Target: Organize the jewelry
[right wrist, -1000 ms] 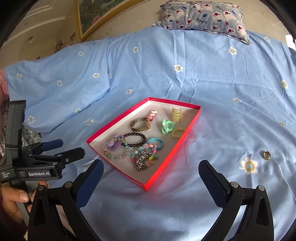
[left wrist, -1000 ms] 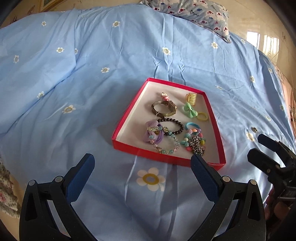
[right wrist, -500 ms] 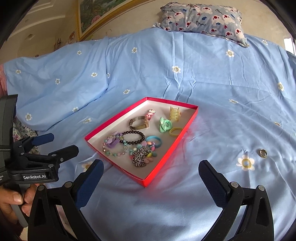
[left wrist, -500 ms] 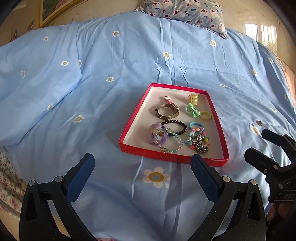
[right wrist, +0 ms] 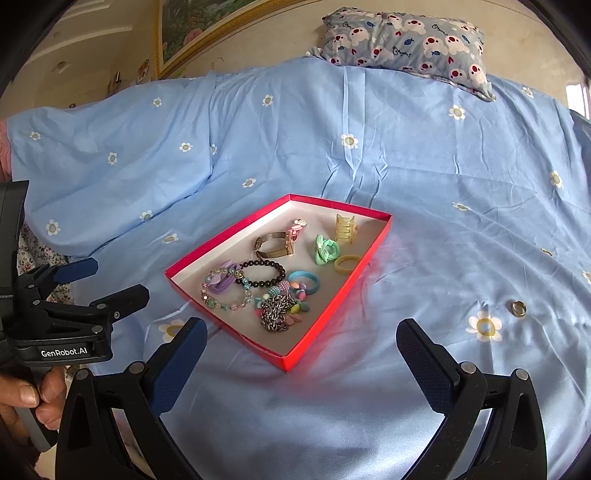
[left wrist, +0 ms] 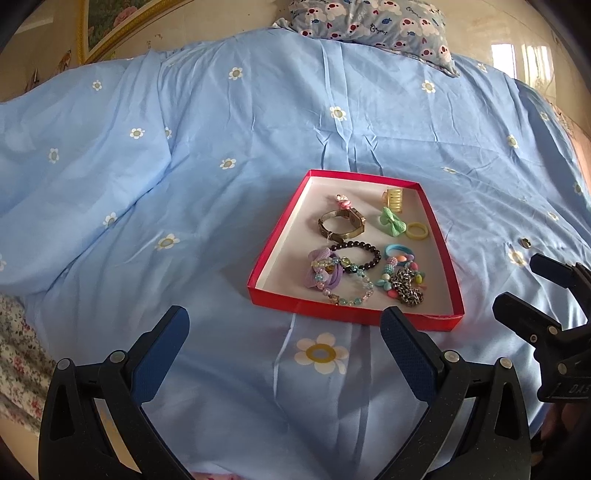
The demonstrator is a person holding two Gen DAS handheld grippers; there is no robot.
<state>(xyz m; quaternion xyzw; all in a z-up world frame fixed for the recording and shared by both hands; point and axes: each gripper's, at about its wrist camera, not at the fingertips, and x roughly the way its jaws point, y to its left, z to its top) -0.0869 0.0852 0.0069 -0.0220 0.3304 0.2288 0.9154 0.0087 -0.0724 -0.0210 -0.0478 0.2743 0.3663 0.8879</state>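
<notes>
Both the left gripper (left wrist: 284, 328) and the right gripper (right wrist: 301, 341) hang wide apart over the blue bedspread (left wrist: 240, 155), holding nothing. The jewelry sits in the red tray (right wrist: 328, 314); 1 ring (right wrist: 518, 308) lies on the bedspread, well apart to its right.

Home bedroom: bed under blue daisy-print quilt (left wrist: 240, 155), patterned pillow (right wrist: 406, 40), gold-framed picture (right wrist: 192, 33) on wall.

Creased matt cotton bedsheet (right wrist: 424, 229); glossy red card tray (right wrist: 334, 306); shiny metal chain (right wrist: 275, 314); polished ring (right wrist: 518, 308)
</notes>
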